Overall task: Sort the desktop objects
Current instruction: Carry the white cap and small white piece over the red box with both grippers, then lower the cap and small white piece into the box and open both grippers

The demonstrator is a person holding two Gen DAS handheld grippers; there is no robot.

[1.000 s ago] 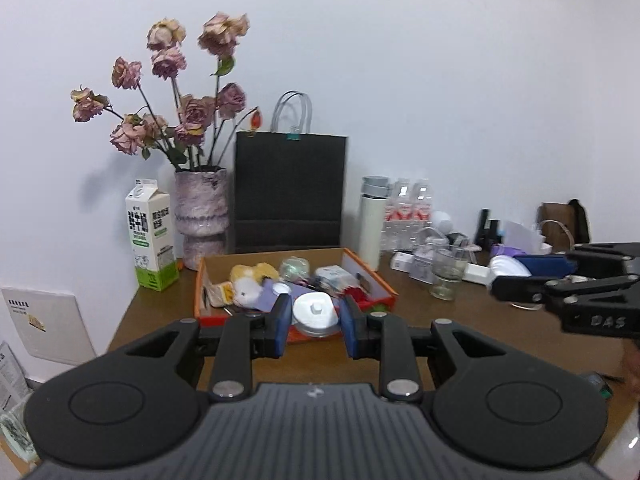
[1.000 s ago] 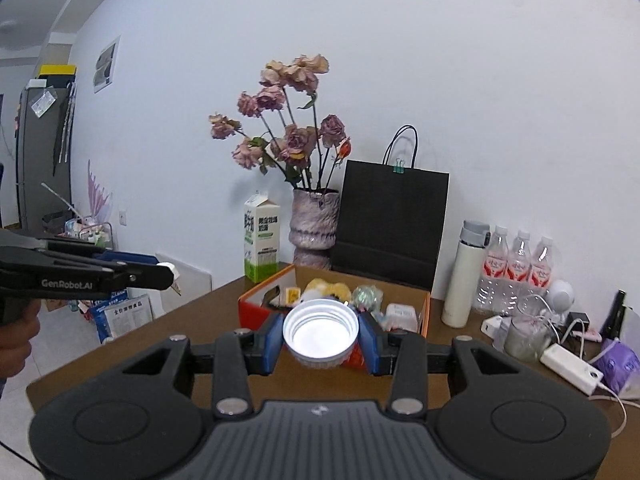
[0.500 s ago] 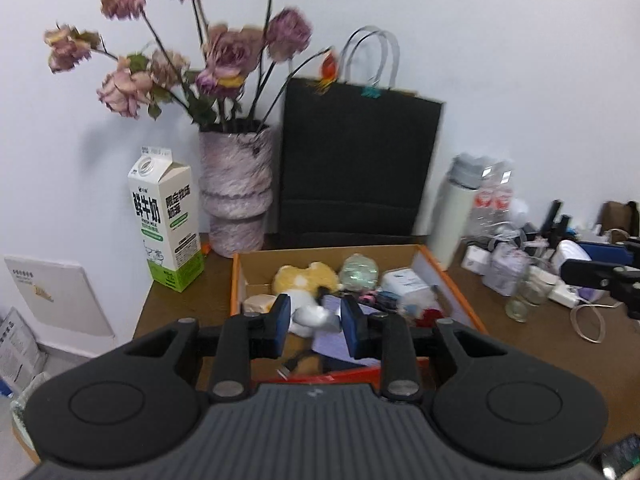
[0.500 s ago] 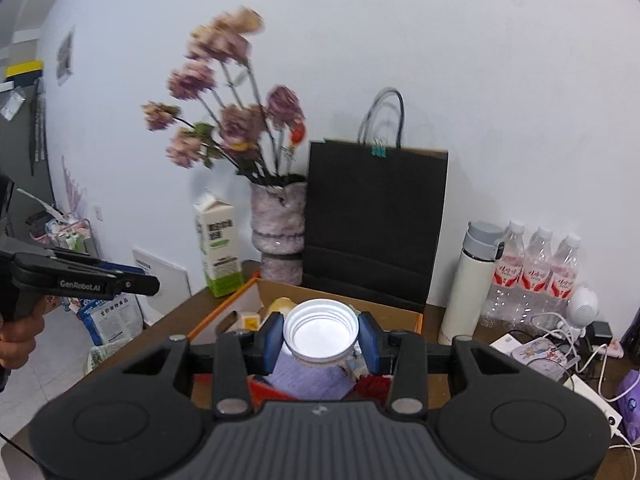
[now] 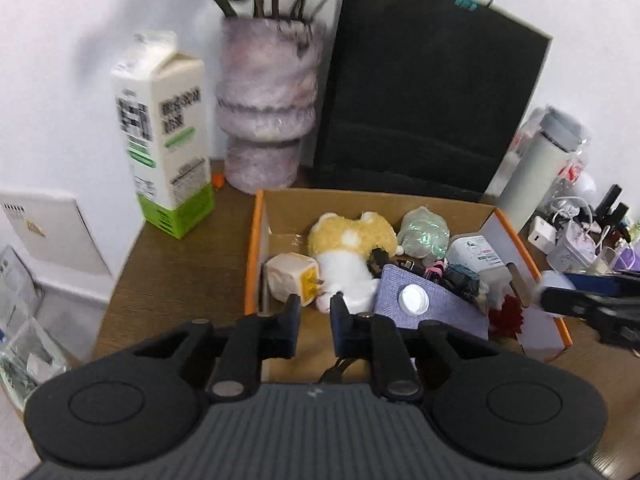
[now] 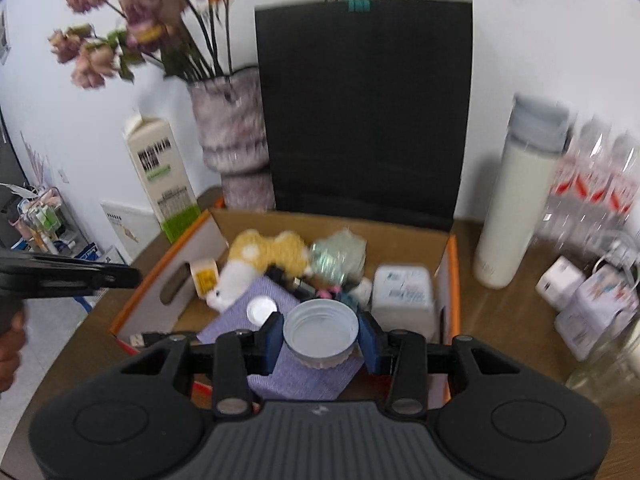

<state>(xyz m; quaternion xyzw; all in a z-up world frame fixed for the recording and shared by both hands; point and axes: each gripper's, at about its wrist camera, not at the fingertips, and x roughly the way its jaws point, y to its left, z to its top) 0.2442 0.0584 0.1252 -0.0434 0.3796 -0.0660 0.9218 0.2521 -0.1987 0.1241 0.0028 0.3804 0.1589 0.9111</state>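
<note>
Right claw (image 6: 320, 334) is clamped on a white lid (image 6: 320, 330), its blue pads pressing the ribbed rim from either side; the lid is round, hollow side up, threads showing inside. It hangs over the near end of a cardboard box (image 6: 451, 256) with orange edges and a cut-out handle in its white side wall. Left claw (image 5: 316, 312) has its jaws closing, a narrow gap between them and nothing in it; it is poised over the near left part of the same box (image 5: 253, 256).

Inside lie a purple woven cloth (image 5: 436, 308) with a small white cap (image 5: 414, 298) on it, a fuzzy yellow-and-white plush (image 5: 348, 248), a cream cube with a yellow label (image 5: 292, 276), a crinkled greenish wrapper (image 5: 424, 232), a white tub (image 5: 476, 254) whose printed label is too blurred to read, and a red frilly bit (image 5: 506, 316).

Behind the box stand a flat black paper bag (image 5: 428, 88) with a teal clip, a mottled pink ribbed vase (image 5: 264, 112) of faded roses, and a milk carton (image 5: 164, 136), cream with a green base; its dark print is blurred. Right of the box: a smooth white flask (image 6: 516, 208) with a grey lid, clear bottles with red labels (image 6: 596, 184), white chargers. The table (image 5: 172, 272) is brown wood grain.
</note>
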